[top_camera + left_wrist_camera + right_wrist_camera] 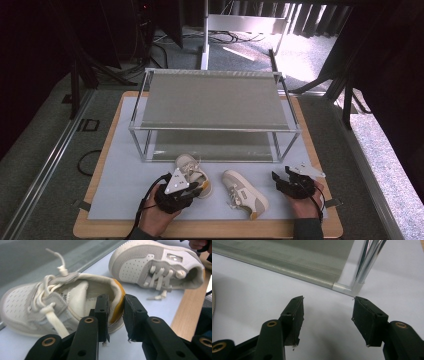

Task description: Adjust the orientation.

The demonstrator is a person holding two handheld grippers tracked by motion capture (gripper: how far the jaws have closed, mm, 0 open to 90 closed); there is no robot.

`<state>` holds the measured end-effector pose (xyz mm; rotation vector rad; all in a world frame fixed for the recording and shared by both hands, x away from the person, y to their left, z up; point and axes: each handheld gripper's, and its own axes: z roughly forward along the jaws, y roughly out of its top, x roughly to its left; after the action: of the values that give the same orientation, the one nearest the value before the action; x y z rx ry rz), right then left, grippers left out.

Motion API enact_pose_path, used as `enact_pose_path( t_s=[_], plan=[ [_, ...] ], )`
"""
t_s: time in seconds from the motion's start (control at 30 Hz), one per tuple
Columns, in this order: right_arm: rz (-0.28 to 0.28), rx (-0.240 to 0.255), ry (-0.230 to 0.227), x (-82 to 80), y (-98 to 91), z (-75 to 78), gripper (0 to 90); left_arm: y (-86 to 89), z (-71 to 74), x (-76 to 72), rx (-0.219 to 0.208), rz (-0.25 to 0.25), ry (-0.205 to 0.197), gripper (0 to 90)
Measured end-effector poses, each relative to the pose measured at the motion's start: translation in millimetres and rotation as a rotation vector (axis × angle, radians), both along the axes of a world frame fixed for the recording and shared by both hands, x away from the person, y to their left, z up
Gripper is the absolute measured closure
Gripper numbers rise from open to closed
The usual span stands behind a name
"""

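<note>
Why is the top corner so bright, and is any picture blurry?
High view: daylight washes out the floor top right, while the left side stays dark. Left gripper view: the held shoe looks sharp, and the second shoe a bit bleached. Right gripper view: the shiny rack post shows glare.

Dark print is showing on the insole of the left shoe [62,302], in the left gripper view. It is standing half hidden and too blurred to read.

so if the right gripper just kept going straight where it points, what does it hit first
Probably the shoe rack: the open right gripper has bare white mat ahead, then the rack's lower shelf edge and chrome corner post. Depth is hard to judge.
</note>
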<state>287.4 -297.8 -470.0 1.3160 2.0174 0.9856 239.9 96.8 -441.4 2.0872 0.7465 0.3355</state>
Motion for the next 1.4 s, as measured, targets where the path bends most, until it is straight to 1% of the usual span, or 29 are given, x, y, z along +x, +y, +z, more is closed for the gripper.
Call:
enact_pose_path(
  t_s=[0.03,0.07,0.13,0.17,0.2,0.23,0.3,0.33,0.37,0.4,0.43,0.5,0.53,0.57,0.6,0.63,0.67,0.73,0.77,0.83,0.87,0.97,1.0,1.07,1.17,1.23,1.33,1.4],
  plan=[
    [0.0,0.0,-0.001,-0.1,-0.1,0.0,41.9,3.4,0.3,-2.2,0.001,0.003,-0.005,72.7],
    [-0.001,0.001,-0.002,-0.1,-0.2,0.1,41.9,5.8,0.8,-3.9,-0.007,0.008,-0.004,72.4],
    [-0.001,0.001,-0.001,0.0,-0.2,-0.1,41.9,11.3,3.4,-7.3,-0.006,0.024,-0.021,73.4],
    [-0.001,0.001,-0.001,0.0,-0.2,-0.1,41.9,11.3,3.4,-7.3,-0.006,0.024,-0.021,73.4],
    [0.001,-0.001,-0.002,-0.1,0.2,0.0,41.9,21.5,8.3,-9.9,-0.016,0.07,-0.039,72.5],
    [0.001,0.0,-0.002,-0.1,0.4,0.1,41.9,24.6,9.8,-10.0,-0.012,0.085,-0.044,71.7],
    [0.002,-0.002,-0.001,0.1,0.7,-0.1,41.9,30.0,12.7,-9.4,-0.021,0.107,-0.049,70.2],
    [0.003,-0.002,0.0,0.3,1.1,-0.4,41.8,30.7,13.4,-9.2,-0.022,0.118,-0.056,67.4],
    [0.004,-0.004,0.001,0.3,1.4,-0.6,41.8,30.0,14.2,-8.3,-0.012,0.141,-0.068,65.0],
    [0.005,-0.006,0.001,0.2,1.8,-0.6,41.8,29.6,14.3,-7.9,-0.008,0.144,-0.072,63.7],
    [0.005,-0.005,0.001,0.2,1.9,-0.6,41.8,27.9,14.4,-6.5,0.005,0.17,-0.087,63.2],
    [0.005,-0.005,0.0,0.3,1.8,-0.7,41.7,24.5,13.8,-3.6,0.002,0.205,-0.095,56.1],
    [0.006,-0.005,0.0,0.5,1.8,-0.9,41.7,22.8,13.7,-1.9,0.009,0.21,-0.096,53.5],
    [0.006,-0.006,0.001,0.6,1.8,-1.1,41.6,18.7,12.6,1.2,0.021,0.233,-0.095,52.0],
    [0.007,-0.006,0.002,0.6,1.9,-1.2,41.6,16.1,11.6,3.7,0.027,0.249,-0.094,48.3],
    [0.007,-0.006,0.002,0.6,2.1,-1.2,41.6,12.8,10.1,8.5,0.033,0.269,-0.084,47.3],
    [0.009,-0.006,0.002,0.5,2.5,-1.1,41.5,10.6,9.1,11.2,0.031,0.282,-0.075,46.2],
    [0.012,-0.008,0.0,0.1,2.9,-0.7,41.6,5.3,5.2,19.6,0.044,0.311,-0.057,45.7],
    [0.01,-0.008,-0.001,-0.1,3.1,-0.5,41.5,3.3,3.2,23.2,0.049,0.315,-0.041,45.7],
    [0.009,-0.004,-0.003,-0.1,2.5,0.1,41.6,0.9,0.5,26.1,0.067,0.328,-0.036,46.0],
    [0.007,-0.004,-0.003,-0.2,2.1,0.3,41.6,0.2,-0.6,27.1,0.069,0.326,-0.029,46.2],
    [0.006,-0.002,-0.003,0.0,1.7,0.2,41.6,-0.4,-2.4,28.0,0.073,0.329,-0.032,47.2],
    [0.007,-0.003,-0.002,-0.2,2.2,0.3,41.6,1.1,-2.7,28.6,0.067,0.323,-0.031,47.9],
    [0.011,-0.005,-0.006,-0.5,3.3,1.2,41.6,3.3,-2.9,28.6,0.071,0.314,-0.025,50.1],
    [0.019,-0.011,-0.011,-1.2,5.6,3.0,41.5,4.9,-2.0,27.4,0.086,0.292,-0.036,53.8],
    [0.023,-0.043,-0.021,-2.4,9.2,5.1,41.4,4.3,-1.4,26.8,0.088,0.284,-0.042,55.5],
    [0.045,-0.022,-0.029,-4.6,12.5,9.8,41.2,2.2,-0.8,25.5,0.103,0.278,-0.057,57.6],
    [0.058,-0.02,-0.036,-6.3,14.5,12.7,41.3,1.0,0.4,24.1,0.114,0.269,-0.066,59.9]
  ],
)
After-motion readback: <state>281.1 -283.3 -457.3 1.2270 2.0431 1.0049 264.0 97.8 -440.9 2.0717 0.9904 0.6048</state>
